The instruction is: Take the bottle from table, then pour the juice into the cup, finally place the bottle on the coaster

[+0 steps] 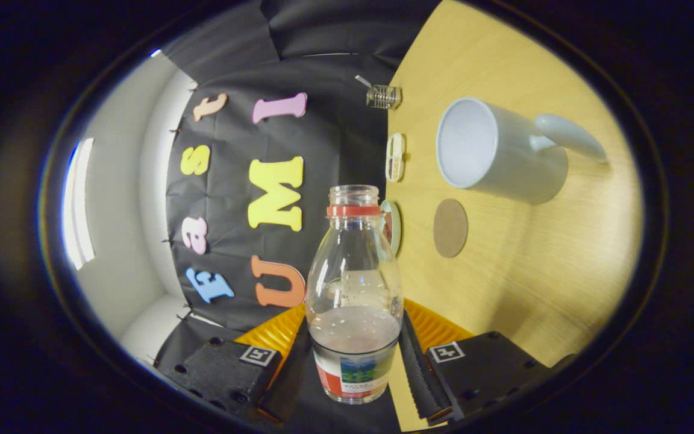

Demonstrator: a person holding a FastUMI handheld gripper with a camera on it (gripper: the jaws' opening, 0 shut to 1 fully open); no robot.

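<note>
Now gripper [354, 355] clamps part-full bottle [354, 289]; cup [497, 150] empty.

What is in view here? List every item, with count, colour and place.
bottle: 1, clear, red neck ring, cap off, pale liquid low inside; between the fingers.
mug: 1, white, looks empty; on the table beyond the bottle.
coaster: 1, brown, round; on the table between bottle and mug.
table: 1, light wood.
small clear object: 1; at the table's far edge.
white piece: 1; table edge near the mug.
round greenish-rimmed piece: 1; just behind the bottle neck.
gripper: 1; fingers pressing the bottle's lower sides.
</note>
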